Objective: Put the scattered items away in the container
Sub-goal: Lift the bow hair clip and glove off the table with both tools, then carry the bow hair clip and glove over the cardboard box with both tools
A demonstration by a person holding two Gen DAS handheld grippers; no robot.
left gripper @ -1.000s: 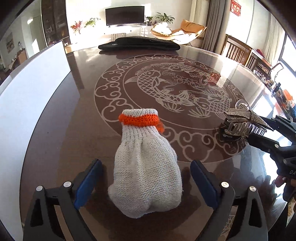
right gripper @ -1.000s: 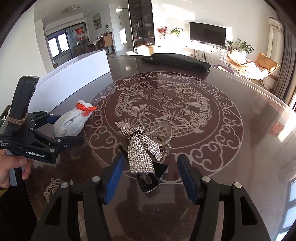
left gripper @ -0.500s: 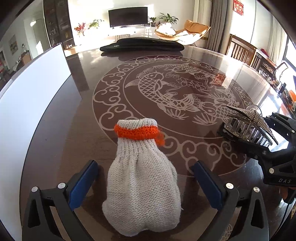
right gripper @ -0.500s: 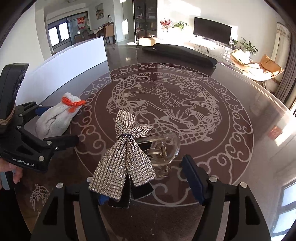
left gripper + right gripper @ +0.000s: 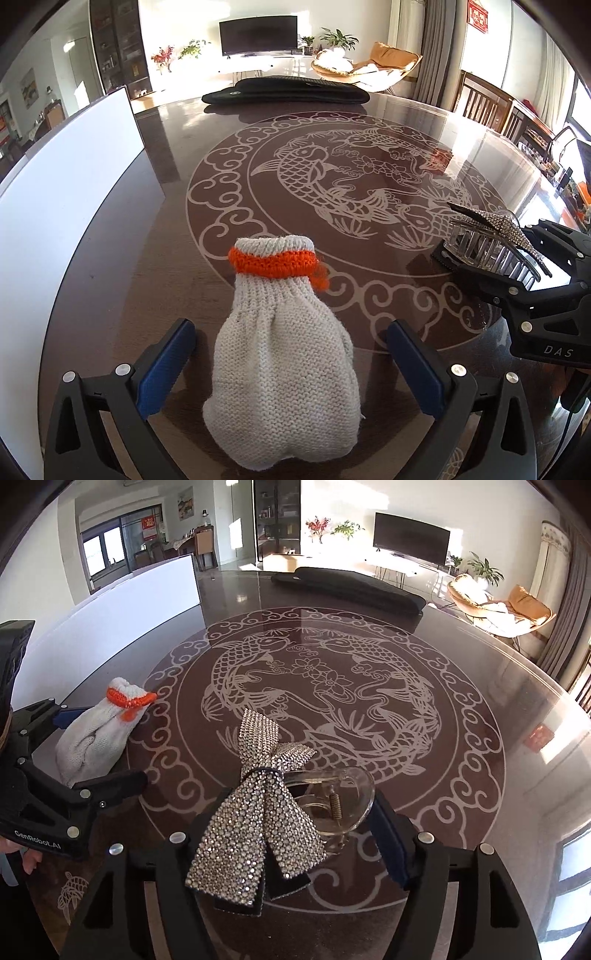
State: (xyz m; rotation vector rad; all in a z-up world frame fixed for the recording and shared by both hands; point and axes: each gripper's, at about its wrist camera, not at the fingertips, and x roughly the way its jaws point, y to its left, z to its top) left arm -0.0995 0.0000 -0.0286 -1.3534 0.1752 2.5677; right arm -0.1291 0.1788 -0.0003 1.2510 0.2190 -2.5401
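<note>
A white knitted glove [image 5: 284, 362] with an orange cuff lies on the dark table, between the blue pads of my left gripper [image 5: 288, 332]. That gripper is open, with a gap on both sides of the glove. A clear hair clip with a rhinestone bow [image 5: 258, 812] lies between the fingers of my right gripper [image 5: 295, 808], which stands wide open; the bow hides its left pad. The left wrist view shows the hair clip [image 5: 491, 236] and the right gripper [image 5: 517, 258] at the right. The right wrist view shows the glove [image 5: 92, 738] inside the left gripper [image 5: 96, 746]. A white container [image 5: 55, 221] stands along the table's left side.
The glossy round table [image 5: 332, 177] bears a pale fish pattern. A long black pad [image 5: 284, 92] lies at its far edge. Wooden chairs [image 5: 480, 99] stand beyond the right rim. A person's hand [image 5: 22, 853] holds the left gripper's handle.
My right gripper came forward and down over the hair clip, which now sits deeper between its fingers, and its jaws widened. The left gripper's jaws widened slightly around the glove.
</note>
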